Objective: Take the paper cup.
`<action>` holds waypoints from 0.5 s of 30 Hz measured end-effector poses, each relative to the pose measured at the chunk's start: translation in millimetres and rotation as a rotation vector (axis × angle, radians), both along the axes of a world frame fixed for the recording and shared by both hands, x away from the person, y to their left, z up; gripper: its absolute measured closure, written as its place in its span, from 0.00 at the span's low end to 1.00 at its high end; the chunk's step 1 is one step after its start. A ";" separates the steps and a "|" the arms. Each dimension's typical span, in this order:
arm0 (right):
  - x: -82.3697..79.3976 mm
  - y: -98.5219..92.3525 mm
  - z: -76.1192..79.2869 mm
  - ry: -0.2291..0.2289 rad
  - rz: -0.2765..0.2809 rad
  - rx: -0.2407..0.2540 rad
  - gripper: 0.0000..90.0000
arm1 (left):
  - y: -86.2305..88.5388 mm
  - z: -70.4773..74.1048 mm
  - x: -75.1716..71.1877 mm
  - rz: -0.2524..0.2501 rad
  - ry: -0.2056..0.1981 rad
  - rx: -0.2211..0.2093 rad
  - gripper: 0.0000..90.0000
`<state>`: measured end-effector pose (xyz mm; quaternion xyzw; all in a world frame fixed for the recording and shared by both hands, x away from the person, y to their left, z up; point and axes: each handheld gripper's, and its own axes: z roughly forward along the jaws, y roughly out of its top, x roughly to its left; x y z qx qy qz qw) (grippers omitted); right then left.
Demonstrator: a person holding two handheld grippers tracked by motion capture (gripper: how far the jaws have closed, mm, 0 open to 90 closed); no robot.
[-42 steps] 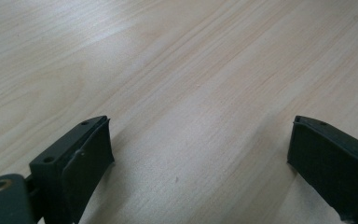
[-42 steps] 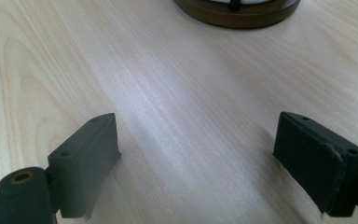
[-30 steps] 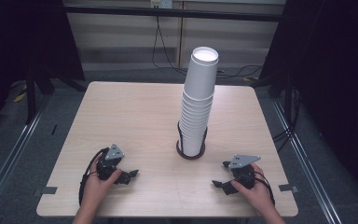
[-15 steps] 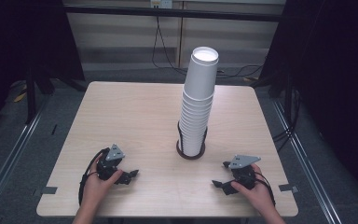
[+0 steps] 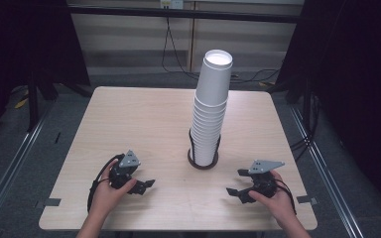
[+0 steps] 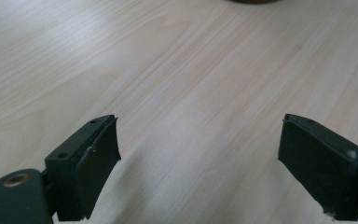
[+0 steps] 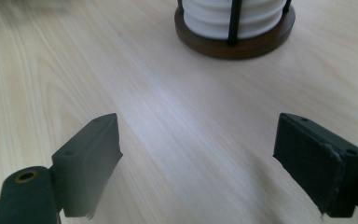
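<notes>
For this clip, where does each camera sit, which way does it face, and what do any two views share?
High view: above the person's side, looking forward and down on the table; both hands, left gripper and right gripper show.
Left gripper view: rides low, facing bare tabletop; its open jaws show.
Right gripper view: low, facing the cup holder; open jaws show.
Shared: the holder with its cup stack appears in high and right gripper views.
</notes>
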<state>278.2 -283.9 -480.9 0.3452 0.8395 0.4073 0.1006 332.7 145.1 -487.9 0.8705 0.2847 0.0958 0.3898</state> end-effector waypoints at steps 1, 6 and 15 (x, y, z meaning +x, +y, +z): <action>0.0 0.0 0.0 0.000 0.000 0.000 0.16 | 0.0 0.0 0.0 0.000 0.000 0.000 0.13; 5.3 -0.7 16.2 -0.005 0.004 0.016 0.16 | -5.7 12.4 1.3 -0.039 0.006 -0.016 0.14; 16.1 4.9 50.8 -0.051 0.018 0.041 0.16 | -17.0 46.8 11.5 -0.078 -0.016 -0.016 0.16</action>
